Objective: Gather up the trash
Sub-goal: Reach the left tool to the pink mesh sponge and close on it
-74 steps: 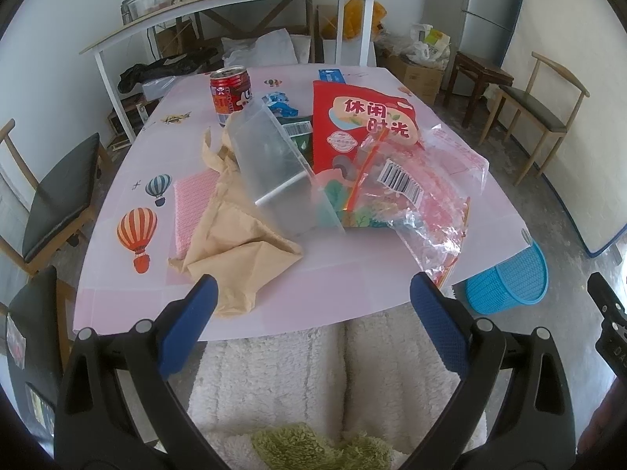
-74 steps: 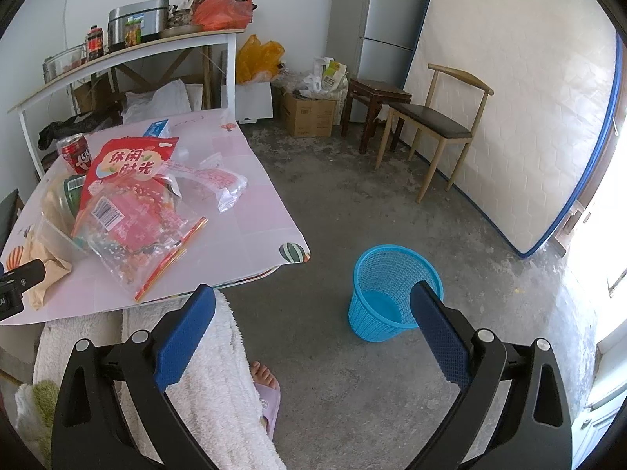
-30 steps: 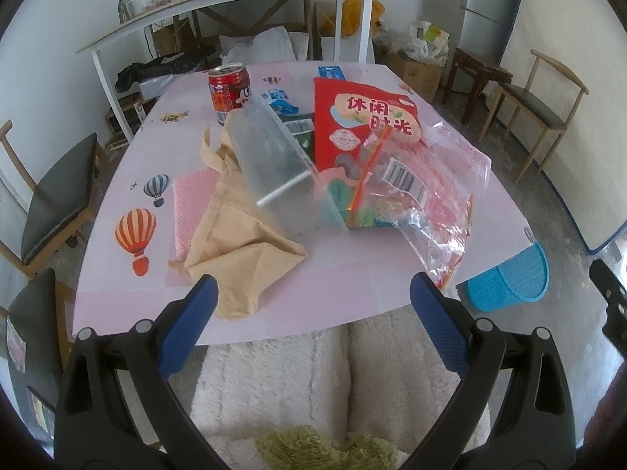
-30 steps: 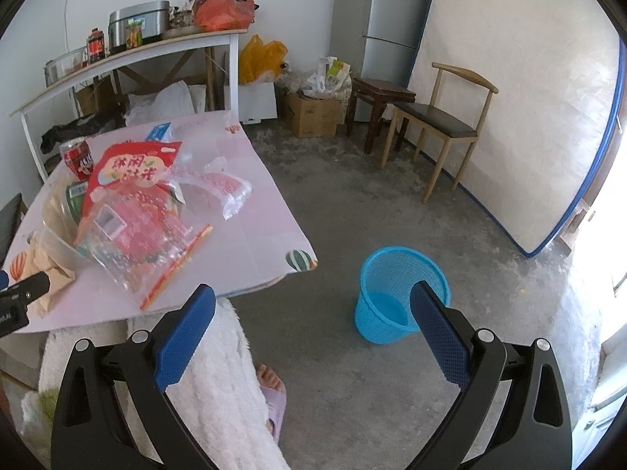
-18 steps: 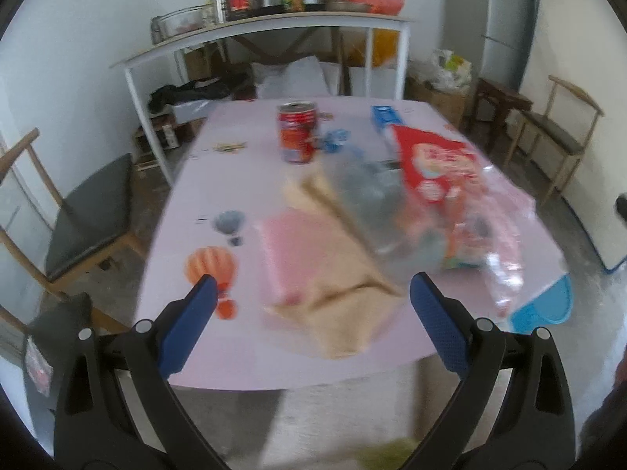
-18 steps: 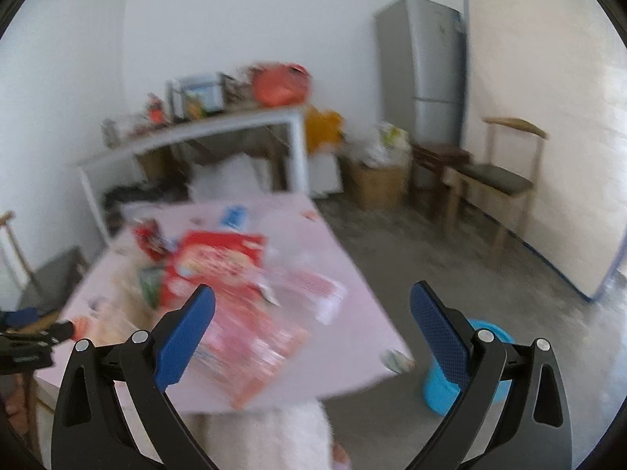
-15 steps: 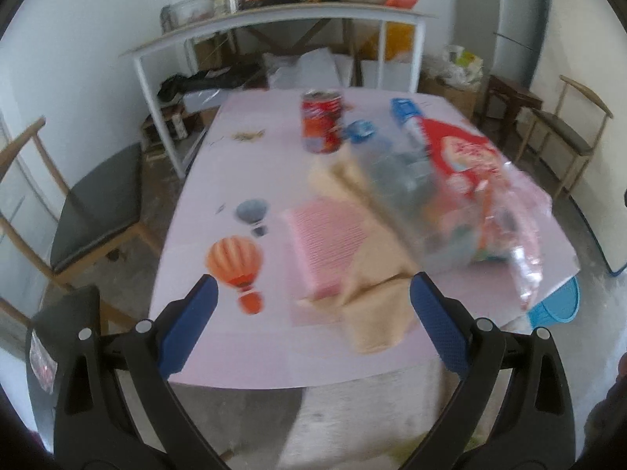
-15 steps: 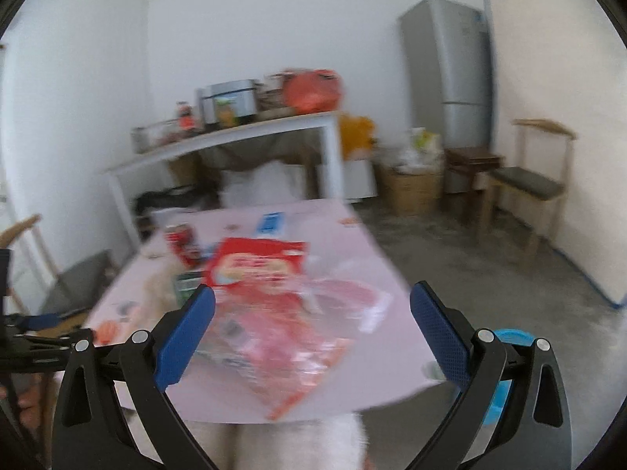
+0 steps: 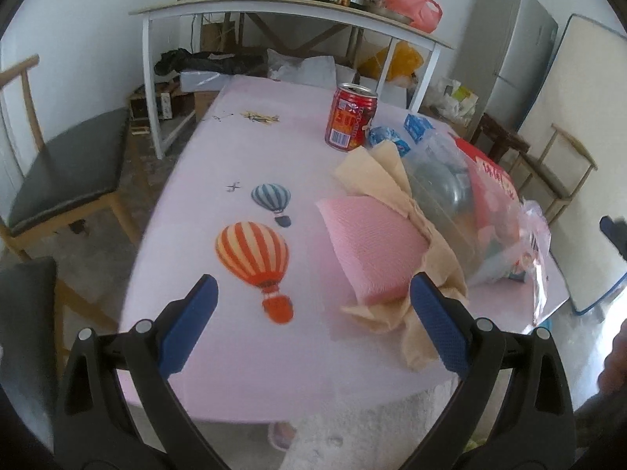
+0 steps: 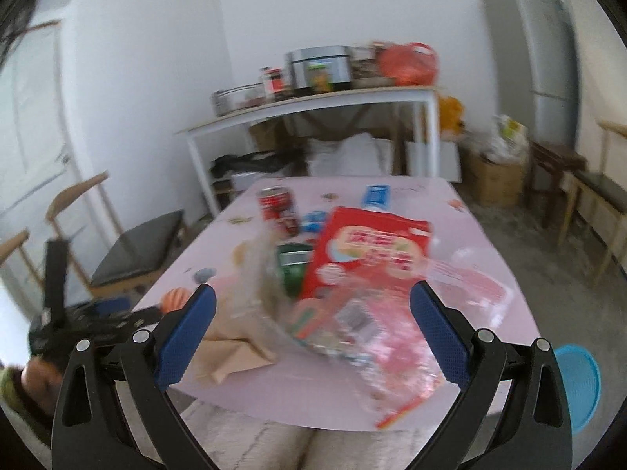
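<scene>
Left gripper (image 9: 315, 323) spread wide, empty, above table (image 9: 203, 180) near pink cloth (image 9: 372, 243). Right gripper (image 10: 313, 327) equally wide, empty, over snack bags (image 10: 368, 258).

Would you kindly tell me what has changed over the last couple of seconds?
Both claws swung left toward the table: the left claw now faces the pink cloth, the right claw the red snack bag. Both stay open and empty; the trash hasn't moved.
</scene>
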### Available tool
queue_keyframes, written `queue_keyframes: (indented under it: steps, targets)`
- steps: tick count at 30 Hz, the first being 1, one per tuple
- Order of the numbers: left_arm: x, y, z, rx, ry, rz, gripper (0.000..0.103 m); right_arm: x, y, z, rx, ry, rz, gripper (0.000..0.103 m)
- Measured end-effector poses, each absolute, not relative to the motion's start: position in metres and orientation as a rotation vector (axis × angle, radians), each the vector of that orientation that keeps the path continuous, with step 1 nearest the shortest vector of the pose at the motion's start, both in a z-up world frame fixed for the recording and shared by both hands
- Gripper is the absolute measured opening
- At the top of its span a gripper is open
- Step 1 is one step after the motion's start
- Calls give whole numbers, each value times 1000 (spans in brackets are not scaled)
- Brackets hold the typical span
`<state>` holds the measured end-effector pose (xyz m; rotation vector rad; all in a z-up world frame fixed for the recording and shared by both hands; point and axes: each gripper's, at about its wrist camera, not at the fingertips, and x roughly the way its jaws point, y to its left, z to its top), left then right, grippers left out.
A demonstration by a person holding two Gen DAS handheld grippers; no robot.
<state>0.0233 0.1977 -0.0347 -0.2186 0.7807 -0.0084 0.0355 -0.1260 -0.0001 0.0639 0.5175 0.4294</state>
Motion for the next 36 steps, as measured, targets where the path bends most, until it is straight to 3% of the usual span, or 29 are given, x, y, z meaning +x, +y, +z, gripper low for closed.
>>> queue_keyframes:
  steps: [5, 8, 10, 11, 16, 24, 36]
  targets:
    - [48, 205, -43, -319, 778, -96, 93, 35, -88, 1, -19, 524, 506, 95]
    - [68, 204, -52, -367, 817, -154, 71, 38, -72, 3, -41, 536, 517, 95]
    - [85, 204, -63, -411, 866, -191, 63, 40, -70, 3, -45, 544, 514, 95]
    - [89, 203, -66, -425, 880, -201, 54, 41, -69, 2, -46, 549, 512, 95]
    - [107, 203, -82, -509, 906, -231, 37, 47, -68, -3, -53, 575, 497, 95]
    - [113, 203, -85, -532, 883, -242, 24, 49, -74, -5, -49, 593, 477, 95]
    - [91, 235, -58, -429, 835, -106, 19, 41, -78, 0, -44, 569, 470, 95]
